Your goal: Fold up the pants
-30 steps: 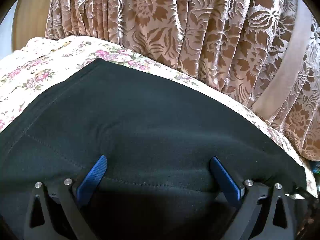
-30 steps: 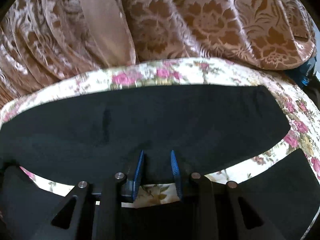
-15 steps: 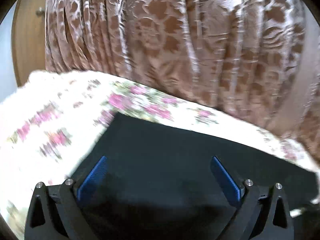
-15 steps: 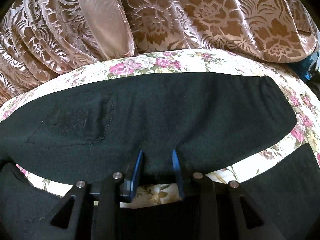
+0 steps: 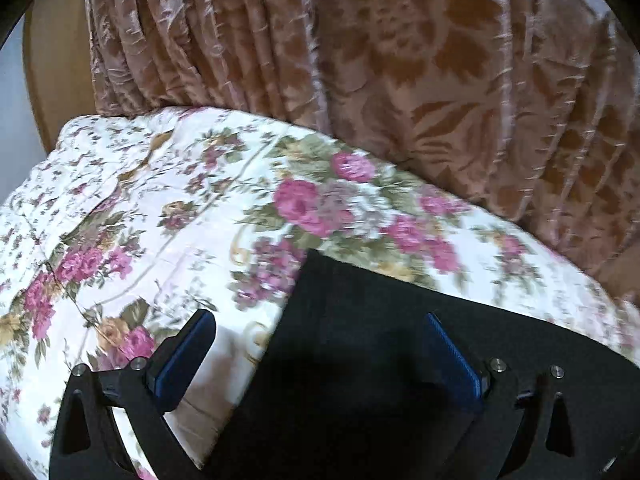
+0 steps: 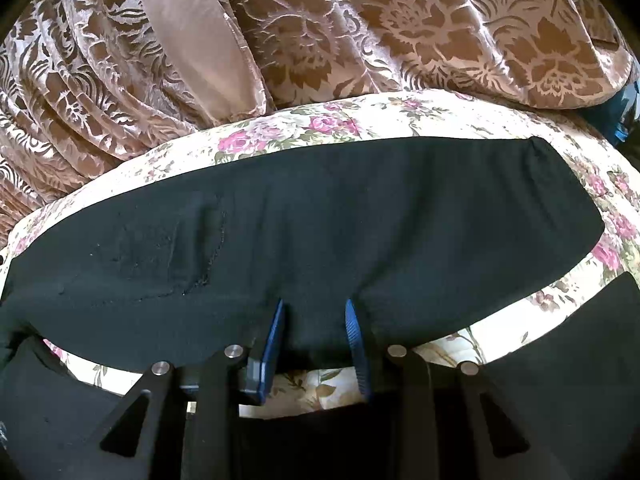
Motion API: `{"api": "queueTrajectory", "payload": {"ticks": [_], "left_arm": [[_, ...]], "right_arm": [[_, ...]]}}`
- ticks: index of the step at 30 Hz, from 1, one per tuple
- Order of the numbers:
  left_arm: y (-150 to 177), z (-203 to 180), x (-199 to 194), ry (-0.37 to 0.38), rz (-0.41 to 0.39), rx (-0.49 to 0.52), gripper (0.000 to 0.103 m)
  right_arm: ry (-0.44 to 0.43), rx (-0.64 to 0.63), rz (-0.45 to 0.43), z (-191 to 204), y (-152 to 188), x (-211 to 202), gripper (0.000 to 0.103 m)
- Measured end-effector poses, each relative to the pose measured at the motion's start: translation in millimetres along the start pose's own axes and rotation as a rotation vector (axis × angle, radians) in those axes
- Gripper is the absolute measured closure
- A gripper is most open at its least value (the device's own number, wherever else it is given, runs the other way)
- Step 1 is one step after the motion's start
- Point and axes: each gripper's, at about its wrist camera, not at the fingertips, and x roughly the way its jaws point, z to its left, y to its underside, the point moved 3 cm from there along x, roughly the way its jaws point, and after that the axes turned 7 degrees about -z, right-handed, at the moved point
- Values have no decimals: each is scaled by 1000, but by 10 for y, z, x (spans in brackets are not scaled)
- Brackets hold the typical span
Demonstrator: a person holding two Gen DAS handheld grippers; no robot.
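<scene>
The black pants (image 6: 320,216) lie spread on a floral bedspread (image 6: 360,120). In the right wrist view my right gripper (image 6: 314,312) is nearly closed, its blue pads pinching the near edge of a pant section with a stitched pocket (image 6: 172,248). Another black part (image 6: 560,360) lies below it. In the left wrist view my left gripper (image 5: 320,332) is wide open and empty above a corner of the pants (image 5: 380,340); its left pad (image 5: 188,356) is over the bedspread (image 5: 160,220).
A brown patterned curtain (image 5: 400,60) hangs right behind the bed and also shows in the right wrist view (image 6: 360,32). A wooden panel (image 5: 52,60) stands at the far left. A dark blue object (image 6: 624,112) sits at the bed's right end.
My left gripper, open throughout, has moved left off the middle of the pants to their corner, with more bedspread now in view. My right gripper keeps its grip on the pants edge.
</scene>
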Motion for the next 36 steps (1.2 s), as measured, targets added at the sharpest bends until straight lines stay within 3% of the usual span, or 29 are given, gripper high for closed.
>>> {"api": "queueTrajectory", "payload": {"ticks": [4, 8, 12, 13, 15, 16, 17, 20, 26, 30, 36], "left_arm": [[55, 111, 175, -5, 30, -35, 2], [178, 161, 360, 58, 76, -64, 10], [244, 102, 395, 59, 57, -29, 13], [255, 81, 394, 66, 56, -16, 22], [257, 17, 372, 90, 43, 22, 55], [255, -28, 336, 84, 36, 57, 80], [254, -76, 284, 64, 26, 88, 96], [234, -94, 104, 77, -14, 66, 96], [318, -26, -581, 237, -137, -58, 96], [549, 69, -1057, 340, -184, -140, 96], [1048, 196, -1464, 355, -215, -148, 96]], "right_arm": [[3, -3, 0, -3, -2, 5, 71], [12, -11, 0, 5, 2, 6, 71], [28, -25, -1, 29, 4, 11, 71], [32, -29, -1, 34, 4, 13, 71], [43, -40, -1, 54, 2, 15, 71], [49, -46, -2, 64, 4, 14, 71], [52, -49, -2, 71, 4, 13, 71], [49, -46, -2, 61, 3, 15, 71], [40, -35, -3, 49, 5, 15, 71], [41, -35, -2, 48, 7, 17, 71], [41, -35, -3, 45, 12, 16, 71]]}}
